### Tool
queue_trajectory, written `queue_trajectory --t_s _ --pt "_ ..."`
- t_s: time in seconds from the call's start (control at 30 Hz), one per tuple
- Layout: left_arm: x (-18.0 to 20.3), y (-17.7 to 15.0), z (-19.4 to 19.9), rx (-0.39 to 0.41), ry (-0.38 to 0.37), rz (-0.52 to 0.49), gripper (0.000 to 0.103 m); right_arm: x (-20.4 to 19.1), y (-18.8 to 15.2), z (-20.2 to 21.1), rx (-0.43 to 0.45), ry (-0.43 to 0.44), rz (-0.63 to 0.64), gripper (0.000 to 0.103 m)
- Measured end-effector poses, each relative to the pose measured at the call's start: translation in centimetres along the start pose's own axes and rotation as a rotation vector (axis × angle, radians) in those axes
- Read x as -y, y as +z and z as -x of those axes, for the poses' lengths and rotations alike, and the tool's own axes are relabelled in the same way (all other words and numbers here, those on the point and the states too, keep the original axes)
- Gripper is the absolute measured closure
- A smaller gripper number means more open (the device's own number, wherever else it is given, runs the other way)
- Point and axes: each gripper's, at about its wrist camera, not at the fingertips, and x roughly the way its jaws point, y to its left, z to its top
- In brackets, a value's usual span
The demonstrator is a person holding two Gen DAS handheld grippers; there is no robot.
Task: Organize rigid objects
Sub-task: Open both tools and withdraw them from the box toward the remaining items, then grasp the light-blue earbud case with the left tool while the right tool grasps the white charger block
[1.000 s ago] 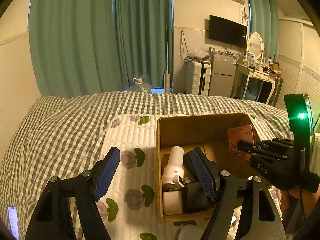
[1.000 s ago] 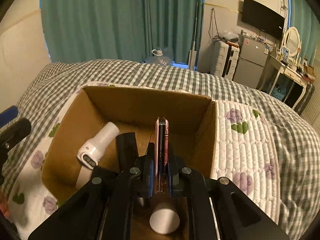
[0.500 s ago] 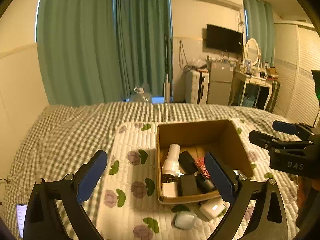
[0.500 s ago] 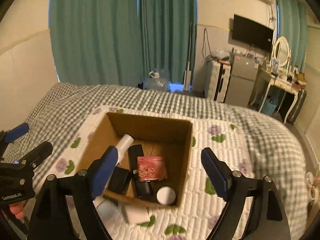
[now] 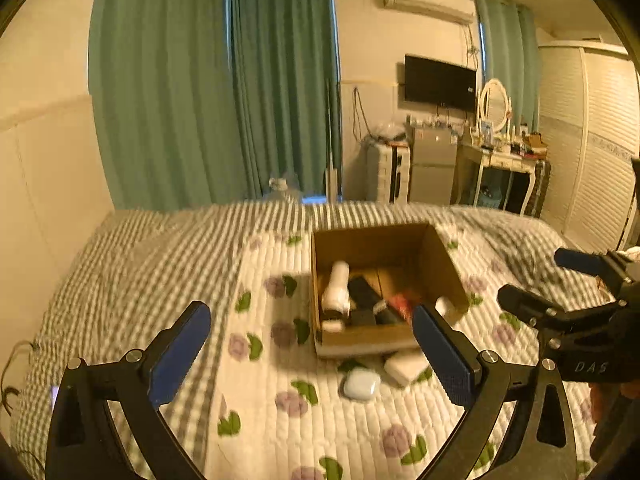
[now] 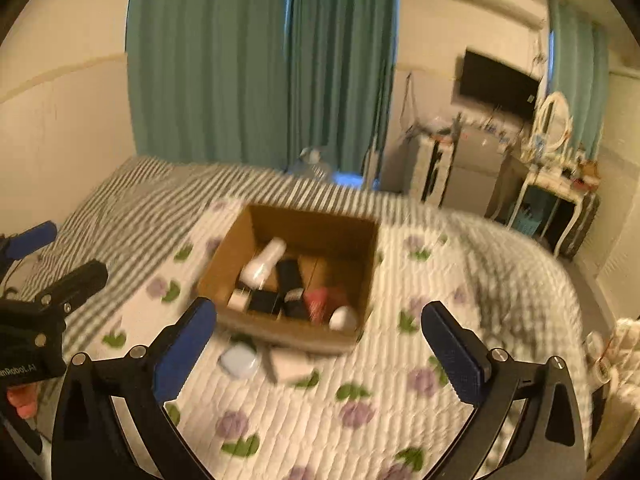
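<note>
1. While both pairs of tongs hang above the bed, we take the cardboard box [image 5: 384, 332] as our landmark; it sits on the white floral quilt [image 5: 280, 400] that lies over the grey checked bedspread [image 5: 132, 264].
2. Left of the box, we see our left tongs [image 5: 310, 354] spread wide, blue pads far apart, pinching nothing.
3. Inside the box, at its left side, a white cylindrical device [image 5: 335, 288] lies lengthwise, with a small white block [image 5: 332, 325] by the near wall.
4. Beside the device, toward the box's middle, we see a long black item [image 5: 362, 294] and another black block [image 6: 264, 301] nearer the front wall.
5. Further right in the box lies a red item [image 6: 318, 300]; blur keeps us from telling what it is.
6. At the box's near right corner we see a white round-ended object [image 6: 343, 318].
7. Just in front of the box, on the quilt, a pale blue rounded case [image 5: 361, 384] lies beside a white rectangular item [image 5: 406, 364], which lies up against the box's front wall.
8. Right of the box, we see our right tongs [image 6: 328, 354] equally spread and holding nothing; they also show at the right edge of the left wrist view [image 5: 560, 284].
9. Far behind the box hang green curtains [image 5: 224, 88].
</note>
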Motion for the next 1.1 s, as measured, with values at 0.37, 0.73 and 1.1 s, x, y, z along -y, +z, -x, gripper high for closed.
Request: queue_trajectory --t_s 0.37,0.73,1.1 --pt "-0.1 -6.6 -9.5 -0.179 0.052 0.009 0.000 -0.7 -6.7 -10.7 -0.200 0.010 0.049 0.000" --pt "-0.5 -11.0 -14.7 -0.306 0.061 0.005 0.000 -0.3 -9.6 -20.6 -0.363 0.145 -0.037 0.023" --pt "2.8 -11.4 -14.0 -0.306 -0.003 -0.085 0.000 0.3 -12.0 -16.9 -0.350 0.136 -0.030 0.051"
